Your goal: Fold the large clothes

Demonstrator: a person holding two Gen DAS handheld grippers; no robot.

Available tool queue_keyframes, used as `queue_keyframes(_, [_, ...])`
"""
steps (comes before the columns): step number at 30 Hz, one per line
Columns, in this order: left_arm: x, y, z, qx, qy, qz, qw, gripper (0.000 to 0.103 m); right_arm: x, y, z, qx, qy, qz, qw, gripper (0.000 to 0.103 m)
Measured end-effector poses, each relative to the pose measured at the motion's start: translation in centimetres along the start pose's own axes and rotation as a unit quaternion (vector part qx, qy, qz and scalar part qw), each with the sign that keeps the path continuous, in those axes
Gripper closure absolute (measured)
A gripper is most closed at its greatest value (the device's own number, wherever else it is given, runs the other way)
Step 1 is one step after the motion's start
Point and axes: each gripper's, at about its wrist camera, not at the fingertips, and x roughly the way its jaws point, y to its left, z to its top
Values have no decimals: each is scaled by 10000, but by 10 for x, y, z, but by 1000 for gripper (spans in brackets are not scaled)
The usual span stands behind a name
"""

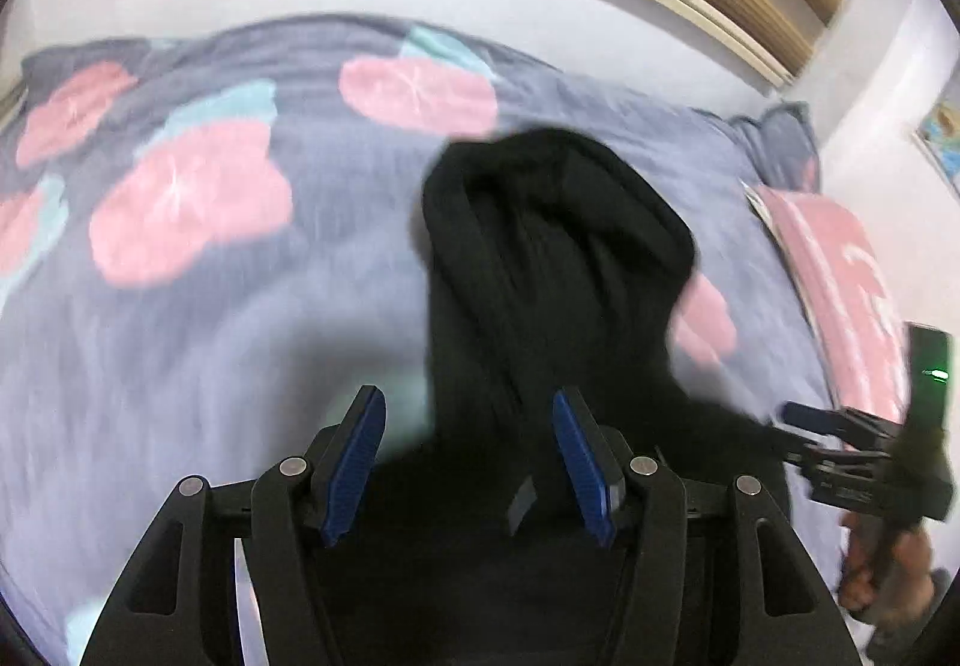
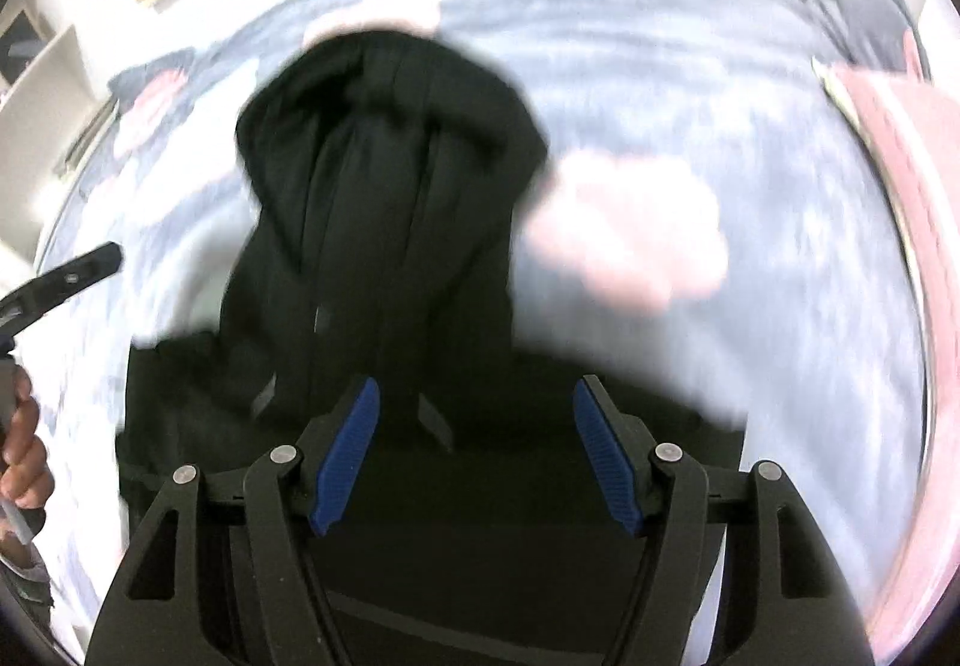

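Blue fingers [image 1: 366, 462] of my left gripper [image 1: 468, 462] stand apart, black garment [image 1: 552, 270] between them; whether they pinch it I cannot tell. My right gripper [image 2: 474, 453] reads likewise, its fingers [image 2: 348, 456] parted. Garment hangs bunched above the bed [image 1: 210, 342], toward its middle, beside a pink cloth [image 1: 840, 282] at the right edge. I judge folding barely begun: spreading and every fold remain.

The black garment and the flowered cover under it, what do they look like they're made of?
Black garment: looks like soft matte knit or fleece; it slumps in thick rounded folds without shine, though blur hides the weave.
Flowered cover: looks like matte woven cotton or similar; flat printed pink and teal shapes on grey, lightly rumpled.
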Motion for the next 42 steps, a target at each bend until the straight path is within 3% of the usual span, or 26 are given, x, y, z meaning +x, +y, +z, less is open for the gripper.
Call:
queue_keyframes(4, [40,13,40,-410,-21,-140,9991,44,29,-16,57,525,-109,473,9974,33])
queue_keyframes(7, [69,20,56,-480,49,-123,9988,44,53,-23,85,680,-121,406,9968,33])
queue_keyframes(13, [129,16,73,-482,311,-135,9983,44,106,-27,104,999,102,412,9941,33])
queue_keyframes(14, [139,15,75,-465,364,-118,9982,44,113,-26,105,1011,127,414,9939,44])
queue_keyframes(15, [146,14,79,-434,386,-88,9983,44,120,-25,106,975,176,352,9945,74])
queue_keyframes(16, [154,13,82,-357,346,104,9987,47,125,-24,108,886,232,174,9956,88])
queue_keyframes(17, [159,15,87,-325,260,629,9972,77,125,-28,109,811,201,-35,9965,93])
queue_keyframes(18, [161,23,91,-458,305,759,9956,85,118,-37,108,914,80,52,9958,95])
queue_keyframes(19, [156,42,93,-948,305,323,9945,90,106,-50,106,1115,-101,234,9934,96])
queue_keyframes(20, [140,65,91,-1523,94,-372,9876,90,92,-67,101,1331,-276,499,9895,96])
queue_keyframes(22, [115,89,78,-2036,-116,-1401,9689,89,76,-80,87,1326,-479,934,9856,95])
queue_keyframes(24, [101,93,61,-2064,-141,-1912,9595,88,75,-74,76,1030,-491,668,9912,95])
queue_keyframes(26, [110,97,45,-1938,76,-1761,9651,86,99,-71,65,907,-235,482,9944,95])
queue_keyframes(27, [129,105,33,-1945,388,-1478,9689,85,115,-74,61,1002,-42,520,9936,95])
queue_keyframes(29, [165,116,12,-1979,922,-1150,9691,79,148,-79,54,1167,317,607,9908,92])
queue_keyframes(30, [177,117,3,-1898,975,-1172,9699,78,160,-81,53,1204,428,647,9897,90])
queue_keyframes(32, [176,116,0,-1822,831,-1237,9719,77,169,-83,54,1249,504,730,9882,88])
queue_keyframes(35, [159,105,9,-1593,923,-1060,9772,76,154,-82,58,1075,504,764,9900,72])
queue_keyframes(36, [148,98,13,-1367,875,-922,9824,74,142,-81,58,933,457,700,9921,63])
queue_keyframes(39, [108,84,13,-688,685,-393,9945,63,107,-81,57,664,284,667,9952,56])
queue_keyframes(42, [68,79,26,-298,282,-307,9987,61,67,-74,65,443,-86,745,9962,51])
